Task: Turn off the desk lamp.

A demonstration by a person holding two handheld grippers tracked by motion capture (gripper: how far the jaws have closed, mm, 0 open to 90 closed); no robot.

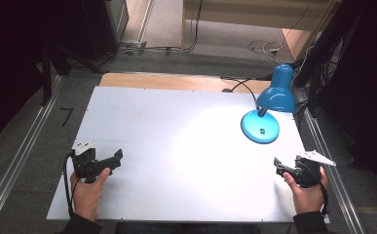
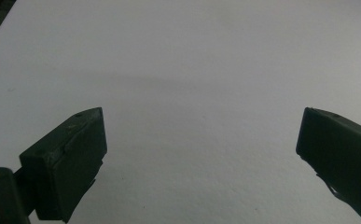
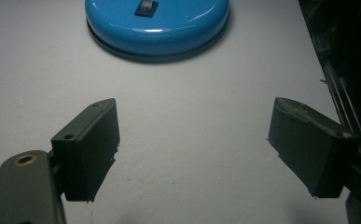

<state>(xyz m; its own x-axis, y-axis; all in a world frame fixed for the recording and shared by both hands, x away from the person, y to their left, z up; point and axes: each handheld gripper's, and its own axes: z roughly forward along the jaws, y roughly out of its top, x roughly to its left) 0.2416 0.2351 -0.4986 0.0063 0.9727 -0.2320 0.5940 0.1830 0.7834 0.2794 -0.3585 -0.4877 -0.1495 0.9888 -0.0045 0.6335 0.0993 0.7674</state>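
The white worktop (image 1: 176,146) is almost bare; it carries only 1 thing, a blue desk lamp (image 1: 269,107). The lamp stands ahead of the right claw (image 1: 279,165) and a little toward the middle of the worktop, near it but not touching. In the right gripper view its round base (image 3: 157,25) lies straight in front of the 2 jaws, with bare worktop between, and the small black switch (image 3: 146,6) sits on top of the base. The shade (image 1: 277,90) leans over the base, farther away from this claw.

The left claw (image 1: 118,156) is well apart from the lamp, which lies far off to its right and ahead. In front of its jaws I see only white surface.

Both claws are released: the jaws stand wide and nothing is between them.

I think the right hand is the one to go for the lamp, because it is much nearer. It needs mostly a short move forward. The base is round, so it has no long axis to line up with.
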